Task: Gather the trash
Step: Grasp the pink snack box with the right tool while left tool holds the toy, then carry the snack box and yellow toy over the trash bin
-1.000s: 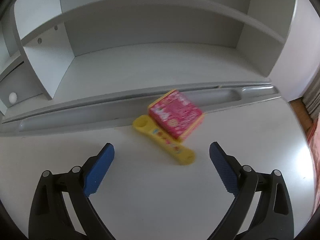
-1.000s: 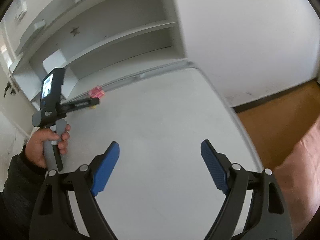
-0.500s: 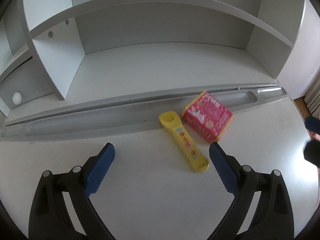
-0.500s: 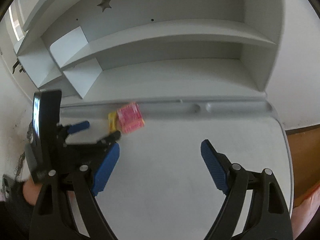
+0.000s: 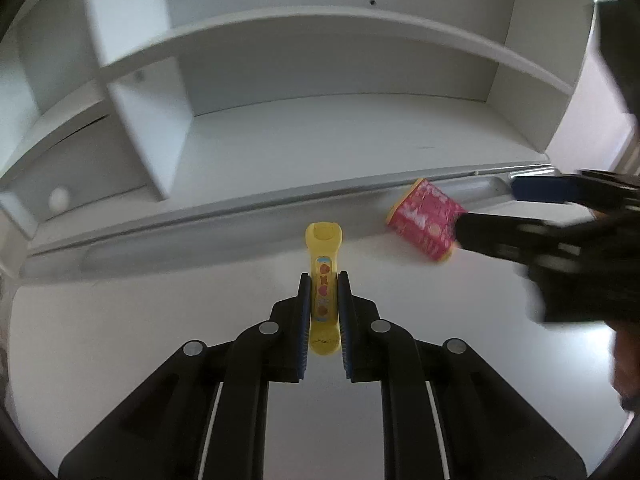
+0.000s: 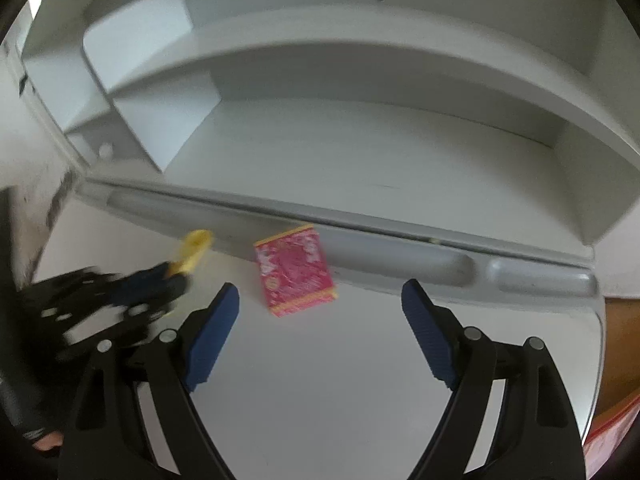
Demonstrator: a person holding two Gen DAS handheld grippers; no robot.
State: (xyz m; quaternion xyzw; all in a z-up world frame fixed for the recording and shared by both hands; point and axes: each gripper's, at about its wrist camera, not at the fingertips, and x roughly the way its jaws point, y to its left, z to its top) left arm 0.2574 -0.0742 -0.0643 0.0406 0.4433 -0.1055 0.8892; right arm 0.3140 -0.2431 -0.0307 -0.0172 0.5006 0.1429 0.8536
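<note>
Now just closing left gripper (image 5: 324,300) on yellow tube (image 5: 323,276), pads pressing; approaching pink box (image 6: 295,270) with right gripper (image 6: 320,312) wide open; collecting barely starting.

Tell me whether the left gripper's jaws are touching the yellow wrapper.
Touching. In the left wrist view the left gripper has just closed its jaws on the yellow wrapper, both blue pads flush against its sides with no gap.

The long yellow plastic wrapper (image 5: 323,276) lies on the white desk (image 5: 200,320), left of the square pink packet (image 5: 426,218). Behind both runs the shallow groove (image 6: 400,254), below the white shelf unit (image 5: 320,40).
</note>
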